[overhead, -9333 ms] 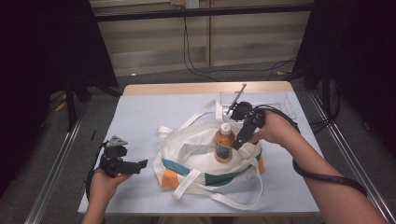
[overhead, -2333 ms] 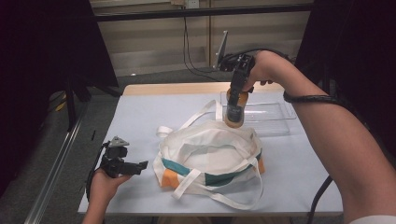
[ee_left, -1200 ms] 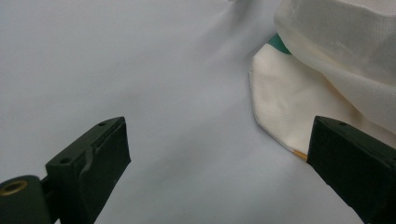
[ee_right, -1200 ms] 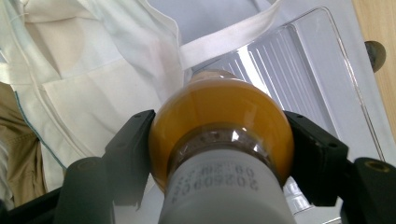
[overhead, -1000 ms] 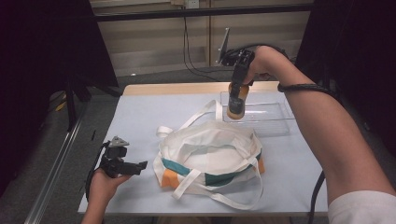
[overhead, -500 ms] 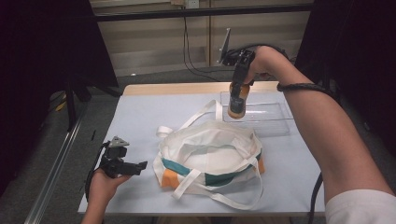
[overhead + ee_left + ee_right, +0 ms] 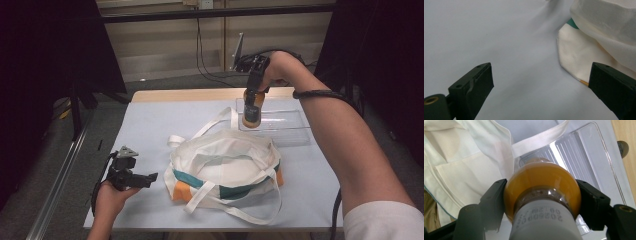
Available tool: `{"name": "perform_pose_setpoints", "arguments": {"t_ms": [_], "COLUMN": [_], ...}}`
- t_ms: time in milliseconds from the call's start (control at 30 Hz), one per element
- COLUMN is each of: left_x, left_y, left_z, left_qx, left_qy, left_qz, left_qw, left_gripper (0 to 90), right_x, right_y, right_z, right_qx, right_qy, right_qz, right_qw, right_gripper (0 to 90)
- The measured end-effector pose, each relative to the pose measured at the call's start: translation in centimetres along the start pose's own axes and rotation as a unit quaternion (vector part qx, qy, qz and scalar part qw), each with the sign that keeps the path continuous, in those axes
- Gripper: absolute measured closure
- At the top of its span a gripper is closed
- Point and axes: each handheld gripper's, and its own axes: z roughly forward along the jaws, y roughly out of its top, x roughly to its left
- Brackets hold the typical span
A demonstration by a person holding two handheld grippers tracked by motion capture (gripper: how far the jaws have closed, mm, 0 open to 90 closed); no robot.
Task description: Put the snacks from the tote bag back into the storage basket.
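My right gripper (image 7: 255,90) is shut on an orange drink bottle (image 7: 251,111) with a white cap, held upright over the left end of a clear plastic tray (image 7: 292,131). From the right gripper view the bottle (image 7: 541,187) sits between both jaws, above the ribbed tray (image 7: 584,162). A white cloth bag (image 7: 225,162) with teal and orange trim lies at the table's middle. My left gripper (image 7: 145,178) rests open at the front left, its jaws apart over bare table, the bag's corner (image 7: 579,57) just ahead of it.
The bag's long white straps (image 7: 210,125) trail toward the tray and toward the front edge (image 7: 235,212). A pale blue mat (image 7: 150,125) covers the table. Black cables (image 7: 210,60) hang behind the wooden far edge.
The right gripper lifted the bottle out of the bag and carried it back and up to the tray; over the last second it has lowered slightly. The left gripper has stayed put.
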Motion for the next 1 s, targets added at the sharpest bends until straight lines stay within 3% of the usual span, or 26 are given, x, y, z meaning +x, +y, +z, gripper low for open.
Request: {"name": "perform_pose_setpoints", "arguments": {"t_ms": [533, 1000], "left_x": [0.1, 0.0], "left_y": [0.0, -0.1], "left_z": [0.1, 0.0], "left_qx": [0.009, 0.008], "left_qy": [0.000, 0.001], "left_qz": [0.005, 0.004], "left_qw": [0.9999, 1.0000], "left_gripper": [5.5, 5.5], "right_x": [-0.8, -0.5], "right_y": [0.1, 0.6], "right_z": [1.4, 2.4], "right_qx": [0.003, 0.003], "right_qy": [-0.003, 0.002], "right_qz": [-0.005, -0.015], "right_qw": [1.0000, 0.9999], "right_gripper": [30.6, 30.6]}}
